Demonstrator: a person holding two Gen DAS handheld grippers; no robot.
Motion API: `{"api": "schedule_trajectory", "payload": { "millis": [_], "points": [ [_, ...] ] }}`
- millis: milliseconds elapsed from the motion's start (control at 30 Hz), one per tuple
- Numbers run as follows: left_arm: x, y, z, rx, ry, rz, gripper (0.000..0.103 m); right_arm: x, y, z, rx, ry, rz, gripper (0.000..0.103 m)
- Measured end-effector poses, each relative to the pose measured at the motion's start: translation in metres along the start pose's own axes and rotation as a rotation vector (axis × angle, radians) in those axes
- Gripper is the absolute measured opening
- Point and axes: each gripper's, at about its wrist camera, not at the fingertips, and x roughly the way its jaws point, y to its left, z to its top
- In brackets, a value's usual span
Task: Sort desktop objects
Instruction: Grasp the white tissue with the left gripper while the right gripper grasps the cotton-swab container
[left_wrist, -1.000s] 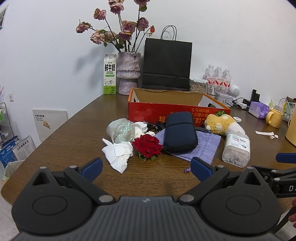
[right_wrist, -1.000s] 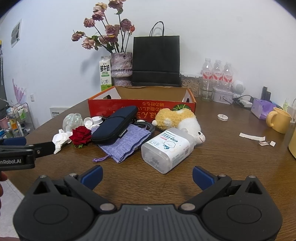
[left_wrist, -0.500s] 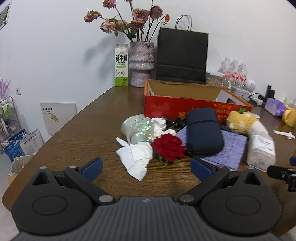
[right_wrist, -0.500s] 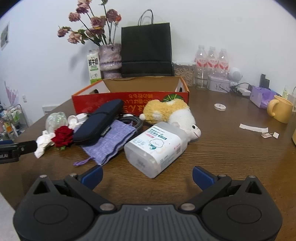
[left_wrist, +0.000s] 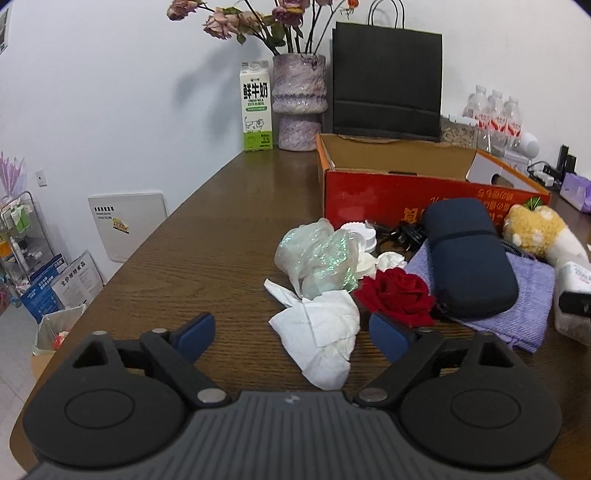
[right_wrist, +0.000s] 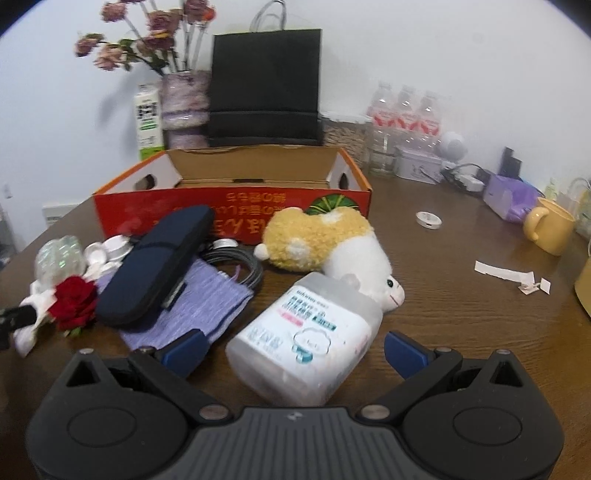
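Left wrist view: the left gripper (left_wrist: 291, 334) hung with fingers spread wide and empty; a crumpled white tissue (left_wrist: 320, 339) lay on the wooden table (left_wrist: 207, 258) between the fingertips. The red rose (left_wrist: 399, 295) sat just beyond the right fingertip, touching the tissue, with an iridescent plastic wrap (left_wrist: 317, 258) further ahead. A navy case (left_wrist: 467, 258) rested on a purple cloth pouch (left_wrist: 524, 314) to the right, before the open red cardboard box (left_wrist: 376, 195). Only this view showed the floor shelving at far left.

Right wrist view: the right gripper (right_wrist: 295, 349) was likewise parted and held nothing; a lying plastic jar (right_wrist: 306, 336) sat between its fingers. A plush toy (right_wrist: 325, 243) lay ahead of the jar. Only this view showed the yellow mug (right_wrist: 550, 230) and paper scraps (right_wrist: 509, 277) far right.
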Motion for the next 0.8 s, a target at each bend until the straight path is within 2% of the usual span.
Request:
{"api": "schedule_trajectory", "payload": {
  "millis": [33, 167, 267, 333, 367, 467, 533, 633, 800],
  "points": [
    [0.002, 0.0, 0.0, 0.003, 0.003, -0.003, 0.083, 0.003, 0.0, 0.002, 0.006, 0.004, -0.01, 0.103],
    [0.013, 0.001, 0.002, 0.007, 0.026, -0.024, 0.08, 0.017, 0.003, 0.009, 0.007, 0.02, -0.039, 0.101],
    [0.021, 0.002, 0.002, -0.001, 0.047, -0.039, 0.074, 0.027, 0.001, 0.009, 0.019, 0.053, -0.051, 0.093],
    [0.026, 0.003, 0.002, -0.016, 0.068, -0.064, 0.064, 0.03, -0.002, 0.007, 0.027, 0.064, -0.053, 0.091],
    [0.027, 0.003, 0.001, -0.016, 0.065, -0.066, 0.063, 0.031, -0.005, 0.006, 0.033, 0.066, -0.049, 0.091],
    [0.027, 0.003, 0.002, -0.023, 0.057, -0.066, 0.052, 0.033, -0.011, 0.003, 0.053, 0.074, -0.029, 0.089],
    [0.027, 0.005, 0.002, -0.037, 0.052, -0.064, 0.036, 0.033, -0.016, 0.001, 0.061, 0.081, -0.016, 0.086],
    [0.026, 0.007, 0.002, -0.047, 0.051, -0.053, 0.025, 0.032, -0.021, -0.002, 0.066, 0.086, -0.013, 0.083],
    [0.021, 0.007, 0.0, -0.047, 0.047, -0.056, 0.02, 0.025, -0.029, -0.008, 0.062, 0.073, -0.003, 0.082]
  ]
}}
